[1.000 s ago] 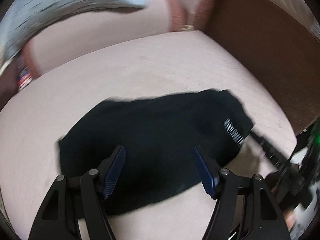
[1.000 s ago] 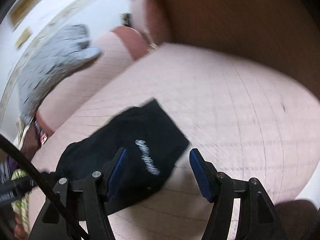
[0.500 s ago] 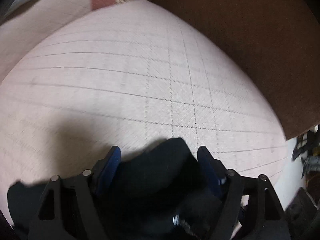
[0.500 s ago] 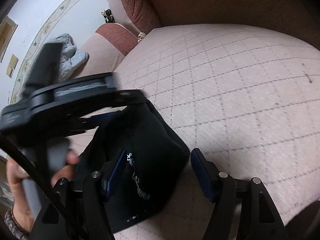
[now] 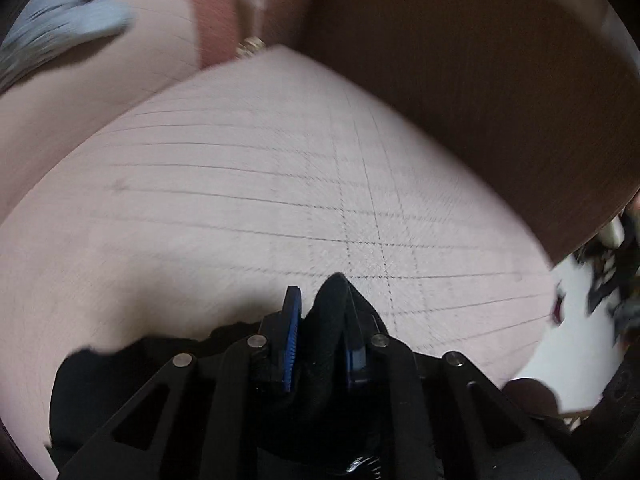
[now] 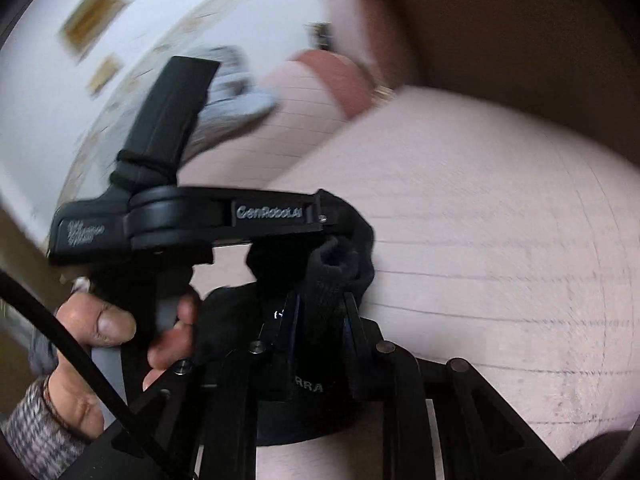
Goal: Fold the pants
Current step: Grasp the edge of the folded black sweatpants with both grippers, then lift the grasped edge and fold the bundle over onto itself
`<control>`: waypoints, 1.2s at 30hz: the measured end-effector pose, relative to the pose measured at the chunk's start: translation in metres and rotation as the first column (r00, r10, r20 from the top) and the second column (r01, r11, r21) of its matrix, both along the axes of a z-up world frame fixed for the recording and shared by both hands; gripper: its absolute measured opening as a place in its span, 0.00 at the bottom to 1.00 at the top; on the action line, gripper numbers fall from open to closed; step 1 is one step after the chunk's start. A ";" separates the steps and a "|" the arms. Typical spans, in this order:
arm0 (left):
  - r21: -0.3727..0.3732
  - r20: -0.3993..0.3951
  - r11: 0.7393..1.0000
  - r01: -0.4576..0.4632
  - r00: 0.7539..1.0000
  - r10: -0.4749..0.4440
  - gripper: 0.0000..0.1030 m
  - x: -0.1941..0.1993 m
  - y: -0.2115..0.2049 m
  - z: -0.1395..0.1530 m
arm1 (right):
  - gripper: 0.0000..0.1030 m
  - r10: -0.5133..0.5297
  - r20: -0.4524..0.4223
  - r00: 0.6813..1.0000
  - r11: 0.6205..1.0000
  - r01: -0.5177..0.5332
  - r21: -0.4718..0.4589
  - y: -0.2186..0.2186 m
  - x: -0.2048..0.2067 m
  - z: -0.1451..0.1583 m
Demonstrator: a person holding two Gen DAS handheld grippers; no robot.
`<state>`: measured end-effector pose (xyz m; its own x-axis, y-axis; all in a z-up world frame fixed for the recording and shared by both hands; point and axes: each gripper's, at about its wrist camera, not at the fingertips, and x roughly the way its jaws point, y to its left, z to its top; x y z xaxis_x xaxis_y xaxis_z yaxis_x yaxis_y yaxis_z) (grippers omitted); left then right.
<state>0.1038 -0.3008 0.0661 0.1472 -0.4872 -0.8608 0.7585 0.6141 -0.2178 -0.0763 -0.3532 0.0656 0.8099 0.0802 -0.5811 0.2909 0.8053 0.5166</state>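
Item: black soft knit pants (image 5: 332, 320), bunched on the pale pink checked sofa cushion (image 5: 280, 184). Light, limp, unlikely to slip or break; best held at a doubled edge. Left gripper (image 5: 320, 312) and right gripper (image 6: 320, 312), jaws just closed, each pinch a fold.

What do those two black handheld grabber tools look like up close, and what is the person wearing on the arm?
Each is matte black plastic with triangular cut-outs and silver pivot pins. The left gripper and right gripper carry ribbed blue pads on their fingers. Seen from the right wrist, the left tool's side bears white "GenRobot.AI" lettering, and a black cable crosses in front. The person's sleeve is a grey, mottled knit.
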 end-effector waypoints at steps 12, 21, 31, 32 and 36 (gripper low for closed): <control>-0.245 -0.183 0.876 -0.416 0.907 0.380 0.15 0.017 0.253 0.012 | 0.19 0.448 -0.080 0.890 0.867 -0.455 -0.202 0.190 0.062 0.032; -0.241 -0.279 0.737 -0.632 0.772 0.571 0.16 0.029 0.336 -0.037 | 0.31 0.590 -0.256 0.766 0.727 -0.642 -0.244 0.281 0.110 -0.017; -0.310 -0.418 0.592 -0.744 0.666 0.619 0.46 0.019 0.408 -0.054 | 0.66 0.657 -0.213 0.723 0.676 -0.690 -0.260 0.279 0.059 0.005; -0.312 -0.414 0.581 -0.752 0.658 0.629 0.46 0.016 0.415 -0.052 | 0.66 0.651 -0.212 0.729 0.678 -0.684 -0.268 0.272 0.052 0.010; -0.323 -0.333 0.585 -0.744 0.668 0.666 0.46 0.003 0.416 -0.035 | 0.66 0.531 -0.203 0.822 0.763 -0.569 -0.308 0.235 0.054 0.023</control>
